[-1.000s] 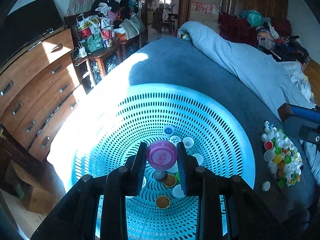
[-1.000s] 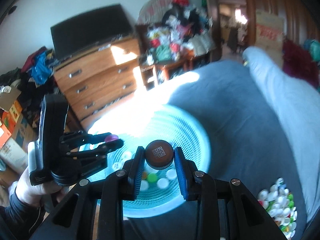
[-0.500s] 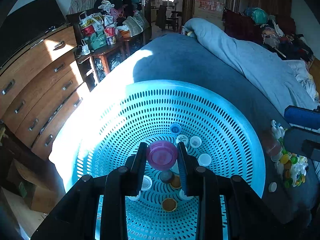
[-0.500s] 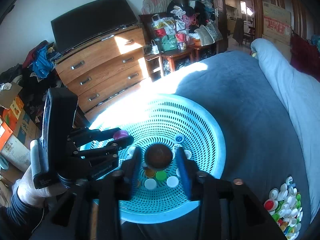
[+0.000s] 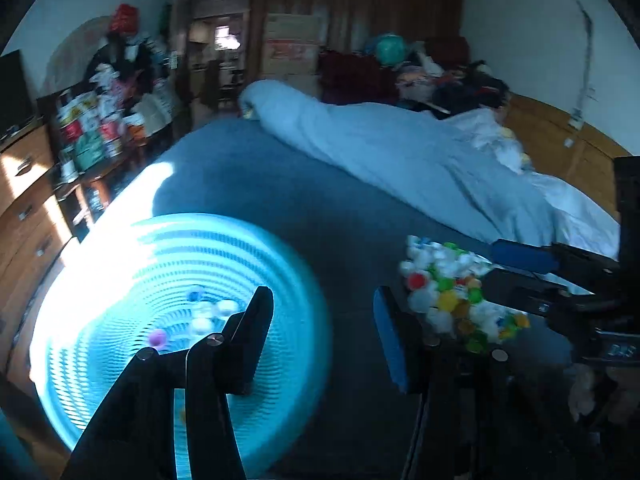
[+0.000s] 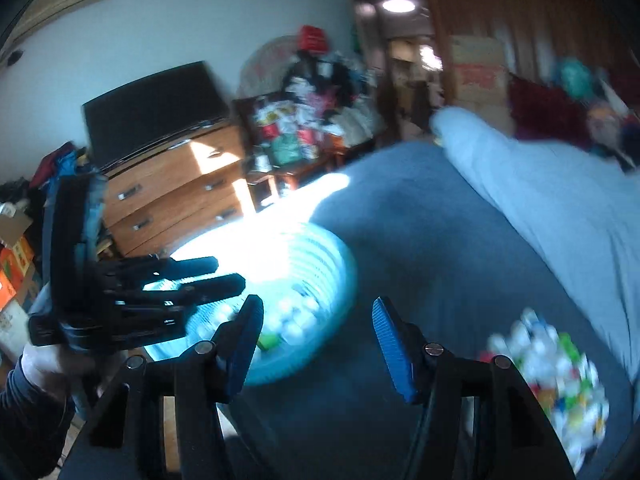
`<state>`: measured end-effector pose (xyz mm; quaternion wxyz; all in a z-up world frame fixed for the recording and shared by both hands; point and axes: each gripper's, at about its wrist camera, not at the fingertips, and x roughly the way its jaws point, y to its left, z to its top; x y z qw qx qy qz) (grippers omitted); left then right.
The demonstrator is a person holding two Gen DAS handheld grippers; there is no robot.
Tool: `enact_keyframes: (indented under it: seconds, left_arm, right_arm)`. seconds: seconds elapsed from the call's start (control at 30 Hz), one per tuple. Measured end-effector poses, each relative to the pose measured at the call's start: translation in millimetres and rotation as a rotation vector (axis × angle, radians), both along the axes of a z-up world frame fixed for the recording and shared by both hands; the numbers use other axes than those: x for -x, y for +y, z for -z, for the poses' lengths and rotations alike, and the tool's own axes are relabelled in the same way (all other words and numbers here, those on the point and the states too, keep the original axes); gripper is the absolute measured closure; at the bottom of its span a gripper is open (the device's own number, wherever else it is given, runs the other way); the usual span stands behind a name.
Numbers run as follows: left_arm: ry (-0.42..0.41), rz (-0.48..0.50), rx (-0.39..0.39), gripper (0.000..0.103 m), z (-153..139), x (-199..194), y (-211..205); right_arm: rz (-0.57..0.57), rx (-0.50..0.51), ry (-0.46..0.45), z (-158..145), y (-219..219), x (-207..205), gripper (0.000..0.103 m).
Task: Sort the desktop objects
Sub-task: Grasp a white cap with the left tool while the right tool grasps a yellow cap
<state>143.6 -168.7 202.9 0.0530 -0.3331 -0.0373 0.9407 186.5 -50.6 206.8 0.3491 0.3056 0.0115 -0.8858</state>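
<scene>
Bottle caps (image 5: 456, 300) lie heaped loosely on the blue bedspread (image 5: 320, 208); both the left gripper (image 5: 324, 336) and the right gripper (image 6: 318, 340) gape empty, and a hasty grab could scatter caps short of the basket (image 5: 100, 264).

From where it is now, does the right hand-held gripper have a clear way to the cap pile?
Probably yes. The right hand-held gripper is open and empty, and the cap pile lies loose on the blanket just to its right, nothing between; the basket sits off left.

Motion-blurred fisheye frames; sunlight glares on the basket (image 5: 120, 248), room otherwise dim.
</scene>
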Motion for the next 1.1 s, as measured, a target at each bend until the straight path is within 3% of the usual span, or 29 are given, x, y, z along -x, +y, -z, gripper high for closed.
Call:
enact_keyframes:
  seconds: [0.1, 0.17, 0.3, 0.47, 0.7, 0.73, 0.77, 1.1]
  left_arm:
    - [-0.032, 0.159, 0.025, 0.057, 38.1, 8.8, 59.3]
    - [-0.072, 0.205, 0.011, 0.057, 70.8, 24.5, 77.4]
    - [-0.114, 0.228, -0.006, 0.057, 132.6, 54.1, 92.1]
    - [-0.185, 0.248, 0.004, 0.057, 176.0, 66.2, 112.7]
    - [-0.156, 0.278, 0.104, 0.057, 195.6, 70.8, 137.8]
    - [-0.151, 0.275, 0.129, 0.061, 196.2, 71.6, 141.6]
    - [-0.150, 0.276, 0.138, 0.077, 197.5, 72.1, 144.4]
    - [-0.137, 0.250, 0.076, 0.077, 176.7, 65.1, 143.3]
  right_arm:
    - [0.177, -0.034, -0.062, 32.2, 72.3, -7.3, 0.040]
    - [0.248, -0.050, -0.116, 53.2, 110.0, -14.1, 0.040]
    - [0.329, -0.052, -0.217, 88.8, 162.0, -33.2, 0.040]
    - [0.409, -0.026, -0.274, 109.8, 201.9, -39.2, 0.040]
    - [0.465, -0.002, -0.329, 139.2, 238.2, -30.8, 0.040]
    - [0.472, -0.002, -0.329, 140.2, 241.6, -29.7, 0.040]
    - [0.483, -0.003, -0.330, 141.9, 247.5, -27.0, 0.040]
    - [0.545, 0.005, -0.395, 174.3, 286.4, 41.7, 0.043]
